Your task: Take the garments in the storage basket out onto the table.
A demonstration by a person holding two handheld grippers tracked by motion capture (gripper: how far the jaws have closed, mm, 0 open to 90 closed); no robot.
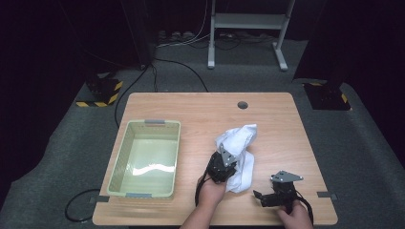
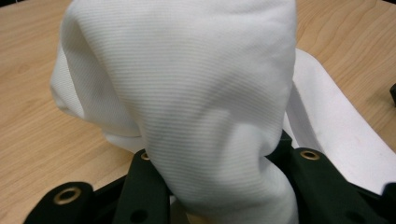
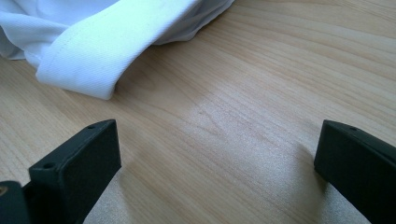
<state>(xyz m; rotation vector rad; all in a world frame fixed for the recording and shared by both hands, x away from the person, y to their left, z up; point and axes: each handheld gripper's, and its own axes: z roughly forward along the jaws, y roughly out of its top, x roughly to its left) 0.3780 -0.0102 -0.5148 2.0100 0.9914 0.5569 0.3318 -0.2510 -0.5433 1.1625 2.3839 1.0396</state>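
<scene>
At the near table edge, right gripper (image 1: 261, 196) parked low over bare wood, jaws wide apart, nothing between them; probably waiting as the spare hand. Just left of it, left gripper (image 1: 228, 168) clamped on a bunched fold of the white cloth (image 1: 240, 149), fabric rising between its jaws, rest of the cloth slumped mid-table (image 1: 200, 112). Grip near one end likely meant for a clean lift. Farther left, green basket (image 1: 145, 125) empty, likely the drop target.

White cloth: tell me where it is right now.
In the high view the white cloth lies right of the green basket, pinched by the left gripper.
</scene>
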